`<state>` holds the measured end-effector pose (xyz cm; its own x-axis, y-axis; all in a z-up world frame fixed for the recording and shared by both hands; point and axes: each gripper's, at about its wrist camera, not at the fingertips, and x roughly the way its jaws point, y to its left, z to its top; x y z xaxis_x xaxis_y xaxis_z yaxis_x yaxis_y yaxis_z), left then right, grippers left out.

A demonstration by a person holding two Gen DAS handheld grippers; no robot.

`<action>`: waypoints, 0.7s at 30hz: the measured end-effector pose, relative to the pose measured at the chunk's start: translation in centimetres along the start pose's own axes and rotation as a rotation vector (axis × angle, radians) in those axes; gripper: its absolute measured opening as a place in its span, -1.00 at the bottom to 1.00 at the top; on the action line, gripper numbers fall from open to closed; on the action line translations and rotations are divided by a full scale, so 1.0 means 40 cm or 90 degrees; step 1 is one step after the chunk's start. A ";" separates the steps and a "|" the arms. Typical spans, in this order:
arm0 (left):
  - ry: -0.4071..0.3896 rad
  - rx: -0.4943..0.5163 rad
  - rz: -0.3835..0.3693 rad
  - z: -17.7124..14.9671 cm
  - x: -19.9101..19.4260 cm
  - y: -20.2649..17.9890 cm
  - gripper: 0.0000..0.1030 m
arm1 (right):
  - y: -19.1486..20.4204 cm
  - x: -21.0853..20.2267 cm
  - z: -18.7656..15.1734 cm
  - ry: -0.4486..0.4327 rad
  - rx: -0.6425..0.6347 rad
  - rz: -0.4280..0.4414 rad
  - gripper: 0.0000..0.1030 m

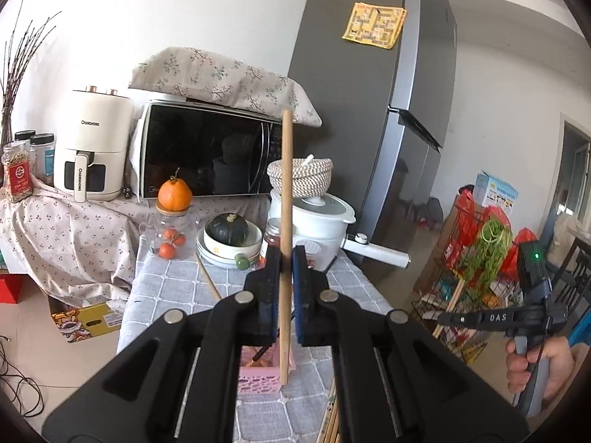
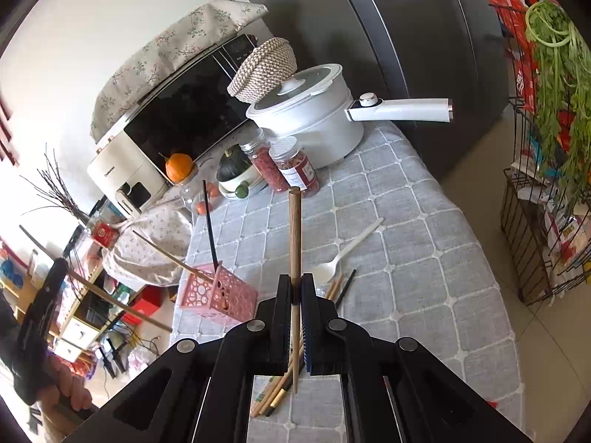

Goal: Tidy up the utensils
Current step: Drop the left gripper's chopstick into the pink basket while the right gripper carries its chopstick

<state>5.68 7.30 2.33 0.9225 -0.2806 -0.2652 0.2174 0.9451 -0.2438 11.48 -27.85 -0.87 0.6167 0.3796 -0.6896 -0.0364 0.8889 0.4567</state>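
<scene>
My left gripper is shut on a light wooden chopstick that stands nearly upright, its lower end hanging over the pink perforated holder. My right gripper is shut on a second wooden chopstick, raised above the table. The pink holder holds a black chopstick and a wooden one, both leaning. A white spoon and several loose chopsticks lie on the grey checked tablecloth. Each view shows the other gripper out at its edge, held by a hand.
At the table's far end stand a white pot with a long handle, two jars of red contents, a bowl with a dark squash and a glass jar topped by an orange. Microwave, fridge, wire rack with greens.
</scene>
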 end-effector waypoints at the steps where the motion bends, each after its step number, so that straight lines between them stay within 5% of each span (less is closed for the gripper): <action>1: -0.007 -0.008 0.005 -0.001 0.010 0.003 -0.86 | 0.003 0.005 0.002 0.002 0.002 0.002 -0.90; 9: -0.008 -0.017 0.044 -0.042 0.102 0.001 -0.86 | 0.025 0.035 0.005 0.002 0.008 0.006 -0.90; 21: 0.082 -0.070 0.088 -0.115 0.222 0.037 -0.86 | 0.044 0.051 0.001 0.010 -0.005 0.008 -0.90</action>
<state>12.71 5.44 -4.69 0.8912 -0.1753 -0.4184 0.0492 0.9542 -0.2950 12.70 -25.52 -1.47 0.6042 0.3941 -0.6925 -0.0495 0.8860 0.4610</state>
